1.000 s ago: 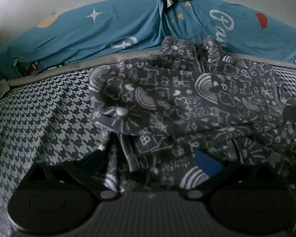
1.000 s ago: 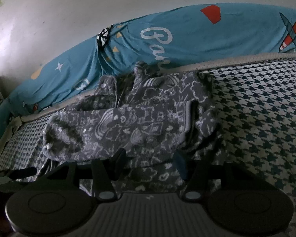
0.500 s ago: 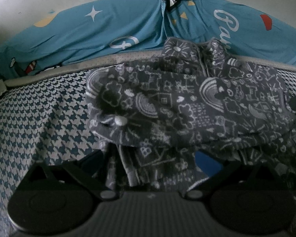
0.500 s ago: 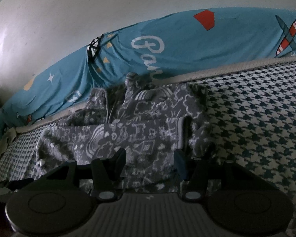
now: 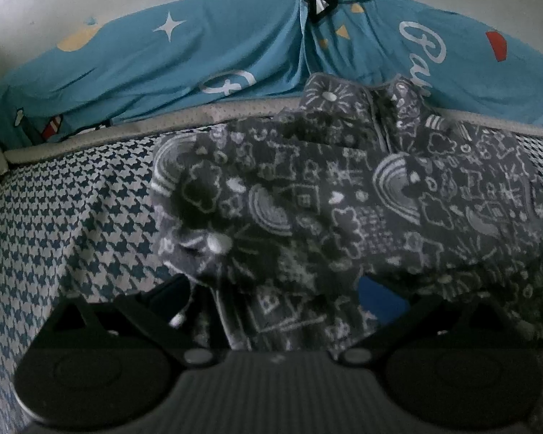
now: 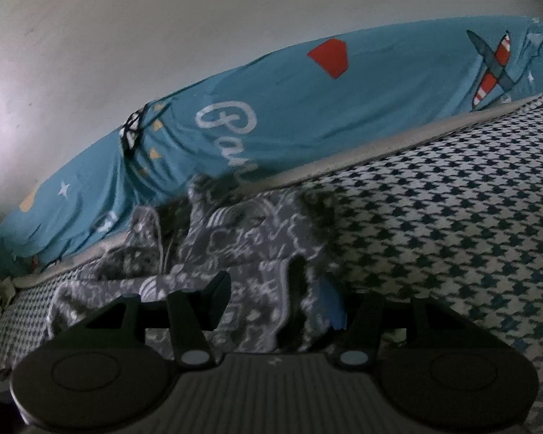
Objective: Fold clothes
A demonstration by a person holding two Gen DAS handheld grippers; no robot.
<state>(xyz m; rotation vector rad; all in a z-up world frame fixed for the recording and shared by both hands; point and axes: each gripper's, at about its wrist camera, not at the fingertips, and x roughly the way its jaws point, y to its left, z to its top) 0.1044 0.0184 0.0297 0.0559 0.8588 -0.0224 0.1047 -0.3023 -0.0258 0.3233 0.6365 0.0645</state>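
Note:
A dark grey garment (image 5: 344, 199) printed with white doodles lies bunched on the houndstooth bed cover (image 5: 72, 217), its far end against the bed's edge. In the left wrist view a thick fold of it hangs low over my left gripper (image 5: 278, 293). That gripper's fingers stand wide apart with more cloth lying between them, so it is open. In the right wrist view the garment (image 6: 242, 238) reaches down between the fingers of my right gripper (image 6: 275, 300). These stand half apart, a dark fold and hem band between them, and the blue pad is partly hidden by cloth.
A teal sheet (image 5: 199, 54) with stars, planes and white lettering rises behind the bed's pale piped edge (image 6: 380, 144), with a white wall (image 6: 163, 36) above it. Bare houndstooth cover (image 6: 434, 235) spreads to the right of the garment and also to its left.
Both grippers have moved forward over the garment, which now sits lower and closer in each view. The right view has rolled, and the hem band now lies between the right fingers.

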